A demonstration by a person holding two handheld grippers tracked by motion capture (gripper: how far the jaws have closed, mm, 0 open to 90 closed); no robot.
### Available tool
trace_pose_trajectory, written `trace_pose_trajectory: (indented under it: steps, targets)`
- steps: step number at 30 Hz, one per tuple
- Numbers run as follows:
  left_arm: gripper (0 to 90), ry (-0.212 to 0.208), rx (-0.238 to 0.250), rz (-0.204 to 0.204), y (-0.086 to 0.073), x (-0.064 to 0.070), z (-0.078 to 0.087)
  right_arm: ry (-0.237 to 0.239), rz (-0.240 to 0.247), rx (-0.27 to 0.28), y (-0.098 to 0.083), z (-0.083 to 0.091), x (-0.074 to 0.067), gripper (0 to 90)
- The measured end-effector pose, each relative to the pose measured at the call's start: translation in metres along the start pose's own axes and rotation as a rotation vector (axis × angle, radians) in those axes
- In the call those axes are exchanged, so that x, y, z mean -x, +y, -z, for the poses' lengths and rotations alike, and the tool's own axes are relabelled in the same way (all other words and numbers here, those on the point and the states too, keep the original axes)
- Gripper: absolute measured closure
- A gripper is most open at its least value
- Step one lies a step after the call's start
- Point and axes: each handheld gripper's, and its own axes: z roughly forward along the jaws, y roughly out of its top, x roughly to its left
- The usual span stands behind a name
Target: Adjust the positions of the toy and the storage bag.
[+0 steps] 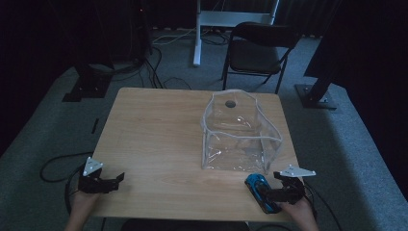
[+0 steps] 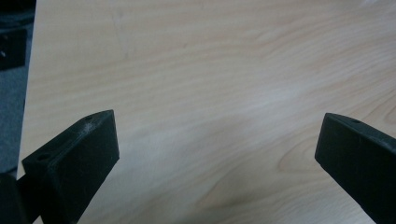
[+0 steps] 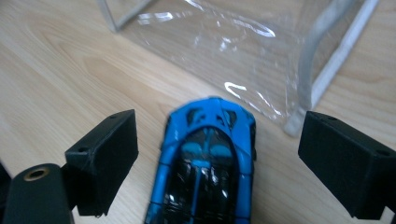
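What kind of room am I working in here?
Probably a lab or studio set up for recording, not a home: a light wooden table on grey carpet, loose black cables across the floor, a black folding chair, and dark curtains behind.

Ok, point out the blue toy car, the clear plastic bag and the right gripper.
blue toy car (image 3: 205,154): right gripper view, on its roof.
clear plastic bag (image 1: 240,132): high view, on its front wall.
right gripper (image 3: 212,163): right gripper view, midway between its open jaws.
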Motion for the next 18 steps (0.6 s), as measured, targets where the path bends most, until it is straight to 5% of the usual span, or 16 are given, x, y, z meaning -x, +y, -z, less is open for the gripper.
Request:
trace_pose_trajectory:
  steps: [13,18]
  targets:
    - [0.3,0.057,-0.143,0.025,-0.009,-0.010,-0.016,-0.033,-0.015,-0.107,-0.007,-0.025,-0.007,11.3]
    - [0.3,0.074,-0.141,0.048,-0.008,-0.010,-0.017,-0.055,-0.003,-0.142,-0.006,-0.029,-0.008,12.4]
